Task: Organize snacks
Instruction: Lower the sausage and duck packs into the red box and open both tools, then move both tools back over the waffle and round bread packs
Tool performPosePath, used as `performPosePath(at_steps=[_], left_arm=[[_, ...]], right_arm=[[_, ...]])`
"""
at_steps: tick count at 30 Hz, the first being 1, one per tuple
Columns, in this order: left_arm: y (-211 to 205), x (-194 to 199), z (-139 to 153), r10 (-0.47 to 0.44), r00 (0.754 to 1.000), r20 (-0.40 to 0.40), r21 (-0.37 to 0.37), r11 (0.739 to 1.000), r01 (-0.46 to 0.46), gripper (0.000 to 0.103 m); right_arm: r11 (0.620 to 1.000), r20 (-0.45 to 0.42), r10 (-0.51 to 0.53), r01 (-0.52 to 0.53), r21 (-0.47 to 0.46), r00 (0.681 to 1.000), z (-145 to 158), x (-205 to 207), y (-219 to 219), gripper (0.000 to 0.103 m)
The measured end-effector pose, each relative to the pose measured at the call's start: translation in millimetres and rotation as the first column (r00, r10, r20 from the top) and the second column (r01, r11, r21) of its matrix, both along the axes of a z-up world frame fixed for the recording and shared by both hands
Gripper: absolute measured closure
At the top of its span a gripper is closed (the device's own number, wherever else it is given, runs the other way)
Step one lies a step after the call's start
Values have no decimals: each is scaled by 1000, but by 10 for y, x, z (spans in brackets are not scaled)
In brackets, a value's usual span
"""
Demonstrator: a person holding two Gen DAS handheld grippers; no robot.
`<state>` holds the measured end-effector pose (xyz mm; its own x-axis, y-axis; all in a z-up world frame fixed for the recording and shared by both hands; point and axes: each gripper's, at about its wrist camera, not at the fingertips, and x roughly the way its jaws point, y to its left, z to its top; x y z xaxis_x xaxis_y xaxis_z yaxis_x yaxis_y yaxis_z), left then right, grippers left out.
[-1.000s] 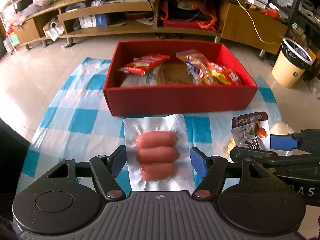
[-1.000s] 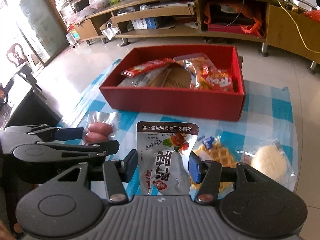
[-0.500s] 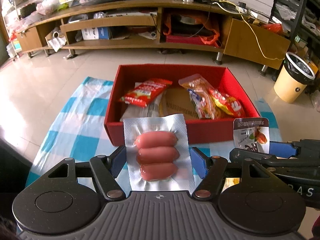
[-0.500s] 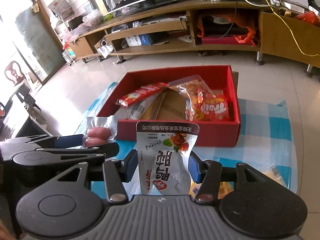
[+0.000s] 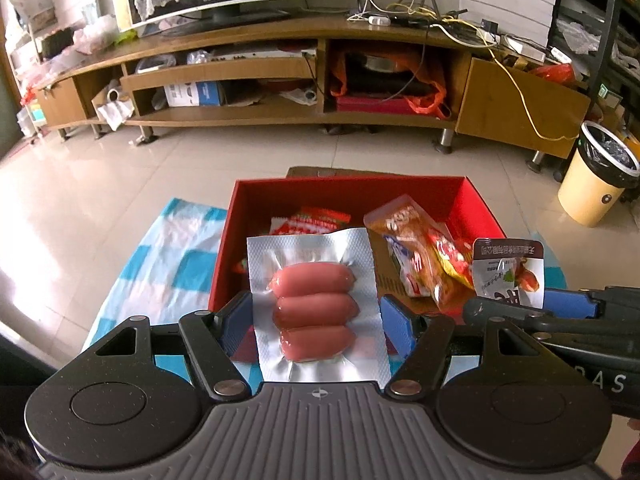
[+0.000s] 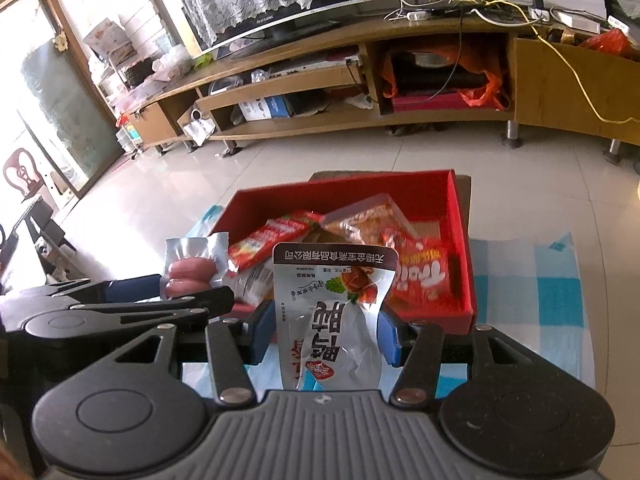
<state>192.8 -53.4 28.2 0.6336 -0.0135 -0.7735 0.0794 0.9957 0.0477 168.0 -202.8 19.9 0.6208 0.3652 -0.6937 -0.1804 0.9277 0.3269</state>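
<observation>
Far left: white-and-blue checked cloth (image 5: 160, 264) spread on a pale tiled floor.

Next, left gripper (image 5: 316, 316), pinching a clear sausage pack (image 5: 314, 304) by its side edges, three pink sausages stacked inside. Lifted off the cloth within the last second and carried forward; now hanging over the near wall of the red box (image 5: 256, 200), top edge of the pack already past the rim.

Centre: box open at the top, holding a red wrapper (image 5: 316, 218) and an orange-red bag (image 5: 416, 256) (leaning toward the right side).

Right: right gripper (image 6: 326, 330), clamped on a silver pouch (image 6: 332, 304) with a brown band and Chinese print, held upright. Raised off the cloth too and brought up level with the left pack, also over the box's near wall. Both grips unchanged through the lift.

Meaning for the task, as a judgement: pick-up done for both snacks, carrying nearly done, only lowering and release into the box left. Free floor space inside looks tight, so landing on top of the other packets seems likely.
</observation>
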Motion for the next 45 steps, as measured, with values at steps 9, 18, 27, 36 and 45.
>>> performPosePath(at_steps=[9,18,27,36,45], left_arm=[[-62,396,-41,27,999,17,16,999,-28,28],[19,688,-323,54,997,-52,8,999,-54,28],[98,775,-480,86,991,-102,12,996,-86,27],[88,736,-378,86,994,-69,12,996,-85,19],[51,665,-289,59,996,-61,-19,998,-60,16]], right_arm=[[999,21,-34,35,-8,999,-24,397,-17,53],[999,0,-32,32,-28,999,-223,716,60,53],[999,-7,-33,33,-32,999,-400,837,124,52],[999,-9,-49,50,8,999,-426,904,32,46],[996,-21,-84,84,2,996,-384,847,-109,46]])
